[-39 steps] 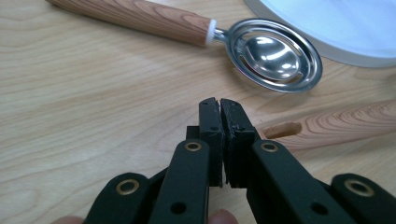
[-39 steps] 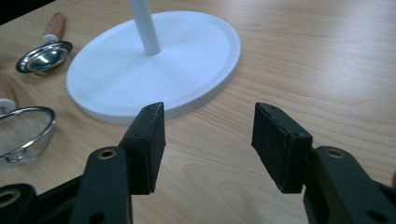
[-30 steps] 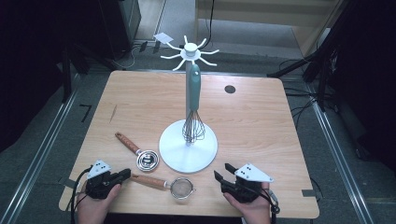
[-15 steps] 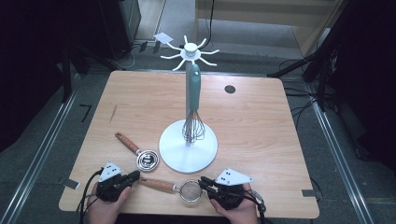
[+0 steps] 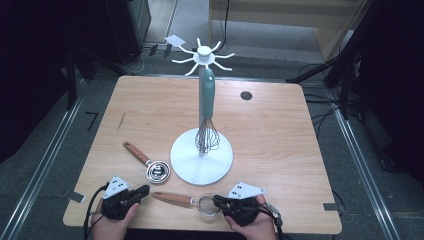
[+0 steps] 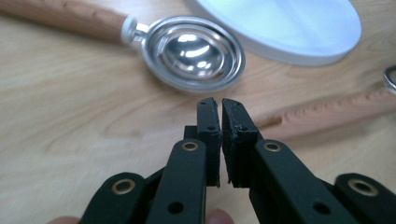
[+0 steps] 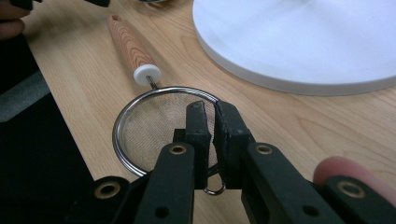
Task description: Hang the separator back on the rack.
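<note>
The right gripper (image 7: 211,112) has just been closing and now pinches the wire rim of the small strainer (image 7: 154,126) at the table's (image 5: 280,130) six o'clock edge. The left gripper (image 6: 219,105), jaws closed on nothing, rests at seven o'clock, near the measuring spoon (image 6: 194,56) and white stand base (image 5: 192,170).

Table (image 5: 280,135): pale wood grain, smooth, matt. Strainer (image 7: 159,126): shiny wire rim, fine metal mesh, wooden handle with white plastic collar. Measuring spoon (image 6: 194,58): polished metal, mirror-glossy, wooden handle. Stand base (image 7: 299,42): white, smooth, satin. Whisk (image 5: 207,131): metal wires, teal matt handle. Gripper jaws: black matt plastic, brass rivets noted.
</note>
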A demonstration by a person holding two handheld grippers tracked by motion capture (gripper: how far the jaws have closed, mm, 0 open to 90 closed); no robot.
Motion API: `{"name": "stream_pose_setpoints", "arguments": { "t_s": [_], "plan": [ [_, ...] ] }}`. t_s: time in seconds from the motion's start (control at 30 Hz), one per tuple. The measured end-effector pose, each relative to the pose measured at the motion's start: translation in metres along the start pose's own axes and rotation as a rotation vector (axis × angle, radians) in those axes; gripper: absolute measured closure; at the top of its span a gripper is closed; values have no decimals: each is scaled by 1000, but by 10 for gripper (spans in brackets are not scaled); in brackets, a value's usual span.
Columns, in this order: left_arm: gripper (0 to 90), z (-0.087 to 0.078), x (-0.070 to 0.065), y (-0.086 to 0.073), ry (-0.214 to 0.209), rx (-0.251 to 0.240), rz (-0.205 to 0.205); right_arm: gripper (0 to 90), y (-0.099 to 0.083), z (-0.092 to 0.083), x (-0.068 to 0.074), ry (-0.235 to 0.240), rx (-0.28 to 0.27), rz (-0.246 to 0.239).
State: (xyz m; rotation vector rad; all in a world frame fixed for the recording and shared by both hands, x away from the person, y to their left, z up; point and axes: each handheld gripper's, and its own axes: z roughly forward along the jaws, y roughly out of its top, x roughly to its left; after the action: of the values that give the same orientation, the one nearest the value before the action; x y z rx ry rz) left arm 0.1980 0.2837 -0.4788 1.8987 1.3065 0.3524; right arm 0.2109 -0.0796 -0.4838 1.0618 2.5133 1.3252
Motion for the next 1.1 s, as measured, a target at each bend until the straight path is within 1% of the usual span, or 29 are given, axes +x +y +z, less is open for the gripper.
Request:
{"name": "stream_pose_setpoints", "arguments": {
  "t_s": [0.07,0.1,0.2,0.3,0.37,0.43,0.57,0.63,0.8,0.83,0.87,0.9,0.93,1.0,1.07,1.1],
  "plan": [
    [881,-5,6,-3,-21,14,-30,859,0,0,0,0,2,0],
    [886,-7,8,-4,-32,28,-37,859,0,0,0,2,3,-3],
    [890,-2,7,-5,-38,47,-34,859,0,2,2,11,9,-5],
    [885,5,1,-7,-53,70,-12,859,0,4,2,13,17,-11],
    [882,7,-3,-7,-59,73,-3,859,0,5,3,7,20,-16],
    [881,9,-6,-6,-65,68,2,859,0,4,2,5,19,-19],
    [878,16,-14,-4,-74,58,3,853,-2,0,-3,-13,15,-5],
    [875,19,-19,-4,-78,56,14,850,-2,-4,-6,-15,10,1],
    [871,25,-27,-2,-82,51,26,826,-3,-13,-15,-24,8,1],
    [870,26,-29,-2,-86,48,27,811,-1,-16,-16,-17,4,-4],
    [869,27,-30,-2,-87,52,29,799,1,-20,-16,-10,-3,-28],
    [868,28,-32,-1,-90,51,32,791,3,-21,-17,-8,-3,-37],
    [867,29,-33,-1,-95,54,41,777,6,-23,-17,-1,3,-57],
    [866,31,-36,0,-100,57,50,745,11,-24,-18,16,26,-69],
    [862,33,-41,1,-104,57,61,707,18,-23,-17,31,73,-96],
    [860,35,-44,1,-107,56,65,692,20,-22,-16,48,101,-107]
  ]
}}
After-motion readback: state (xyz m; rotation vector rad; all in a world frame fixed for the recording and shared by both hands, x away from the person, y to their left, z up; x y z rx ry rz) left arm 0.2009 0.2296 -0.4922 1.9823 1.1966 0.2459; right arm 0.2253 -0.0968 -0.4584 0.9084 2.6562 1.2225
